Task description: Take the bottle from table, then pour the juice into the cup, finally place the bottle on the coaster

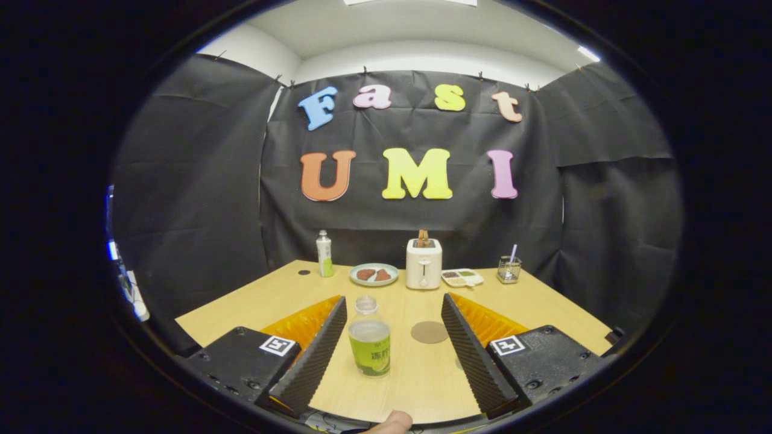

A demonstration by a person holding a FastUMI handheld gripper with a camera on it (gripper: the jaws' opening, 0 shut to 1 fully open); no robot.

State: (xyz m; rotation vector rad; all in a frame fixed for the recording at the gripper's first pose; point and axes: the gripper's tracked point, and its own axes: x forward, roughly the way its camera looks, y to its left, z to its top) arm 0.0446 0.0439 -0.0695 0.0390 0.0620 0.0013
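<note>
A wooden table [289, 295] is seen ahead of the gripper [386, 313], with the booth's black cloth wall hung behind it. At the far left of the table a small dark round spot [304, 272] is seen on the wood, and just beside it a second, slimmer bottle [325, 254] with a white cap stands upright near the wall. Next along the back row a round plate [374, 274] holding two brownish pieces is set, then a white toaster [423, 263] with slices standing up out of its slots. Beside the toaster a small divided tray [462, 277] is laid, and at the right end a clear cup [509, 269] with a straw in it is placed.

Nearer the camera, the gripper is held wide apart, with nothing pressed by either finger. The left finger [310, 355] is seen on one side and the right finger [470, 355] well apart on the other. The bottle [369, 337], clear with a green label and a clear cap, stands upright on the table between the two fingers, closer to the left finger than to the right; whether it is touched by the left finger cannot be told, and a clear gap is left to the right finger. The round brown coaster [429, 332] lies flat on the wood just to the right of the bottle, also between the fingers and near the right one. A fingertip of the person's hand [392, 422] is seen below the gripper.
</note>
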